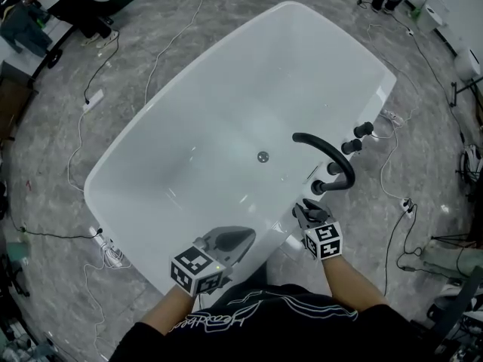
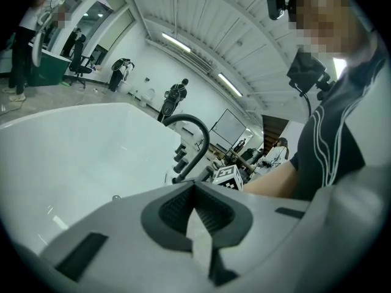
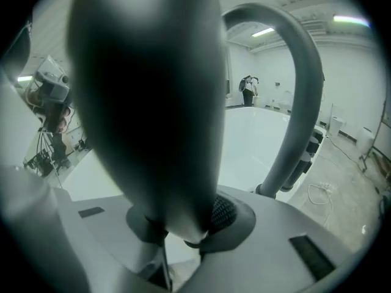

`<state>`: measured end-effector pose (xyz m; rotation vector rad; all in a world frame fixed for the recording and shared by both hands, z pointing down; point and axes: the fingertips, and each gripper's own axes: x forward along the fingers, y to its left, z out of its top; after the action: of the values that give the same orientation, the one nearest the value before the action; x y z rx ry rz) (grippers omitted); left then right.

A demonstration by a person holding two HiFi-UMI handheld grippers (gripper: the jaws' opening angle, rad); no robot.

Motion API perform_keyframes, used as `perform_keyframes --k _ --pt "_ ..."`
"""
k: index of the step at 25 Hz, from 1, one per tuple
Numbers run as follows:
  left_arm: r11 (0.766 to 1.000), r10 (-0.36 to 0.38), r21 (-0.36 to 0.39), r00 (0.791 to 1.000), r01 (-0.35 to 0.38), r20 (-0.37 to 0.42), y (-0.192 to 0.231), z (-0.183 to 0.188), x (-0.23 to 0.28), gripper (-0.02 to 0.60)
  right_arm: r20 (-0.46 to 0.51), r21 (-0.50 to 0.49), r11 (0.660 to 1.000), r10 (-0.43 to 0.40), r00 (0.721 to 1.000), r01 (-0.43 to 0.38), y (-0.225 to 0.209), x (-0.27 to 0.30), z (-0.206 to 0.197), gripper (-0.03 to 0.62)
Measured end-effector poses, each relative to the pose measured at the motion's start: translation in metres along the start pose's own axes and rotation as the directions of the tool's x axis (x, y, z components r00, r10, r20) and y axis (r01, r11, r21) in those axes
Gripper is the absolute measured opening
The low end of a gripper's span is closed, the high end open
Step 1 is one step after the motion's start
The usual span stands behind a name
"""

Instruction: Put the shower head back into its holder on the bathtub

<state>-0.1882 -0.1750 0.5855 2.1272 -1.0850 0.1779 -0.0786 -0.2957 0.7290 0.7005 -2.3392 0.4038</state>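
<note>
white bathtub [image 1: 226,111], dark shower head [image 3: 146,102] gripped in right claw [image 1: 306,211]

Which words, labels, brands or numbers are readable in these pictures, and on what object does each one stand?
White cursive print on the person's black shirt: too blurred to read.
Two marker cubes: black-and-white square patterns only, no words.
Nothing else shows readable text.

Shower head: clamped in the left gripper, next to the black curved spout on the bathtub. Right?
No: the right gripper holds the shower head, per the right gripper view; the left gripper is shut, empty. It is next to the black curved spout on the bathtub.
</note>
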Motion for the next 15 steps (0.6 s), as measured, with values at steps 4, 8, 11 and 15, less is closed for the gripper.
perform_keyframes --k 4,8,11,15 --pt "1.000 0.000 0.001 1.000 0.000 -0.002 0.000 -0.004 -0.002 0.005 -0.026 -0.004 1.000 0.019 0.999 -0.019 0.006 0.006 -0.007 0.100" --pt "1.000 0.003 0.012 1.000 -0.003 0.002 -0.006 -0.004 -0.004 0.005 -0.005 0.006 0.999 0.042 0.999 -0.042 0.010 0.001 0.005 0.158" --pt "0.999 -0.007 0.034 1.000 0.007 -0.004 -0.017 -0.003 -0.004 0.005 0.046 0.007 1.000 0.021 0.999 -0.021 0.006 -0.017 0.019 0.179" --pt "0.998 -0.025 0.061 1.000 0.025 -0.001 -0.041 0.000 -0.005 0.005 0.123 0.015 1.000 -0.008 0.992 0.006 0.001 -0.057 0.032 0.201"
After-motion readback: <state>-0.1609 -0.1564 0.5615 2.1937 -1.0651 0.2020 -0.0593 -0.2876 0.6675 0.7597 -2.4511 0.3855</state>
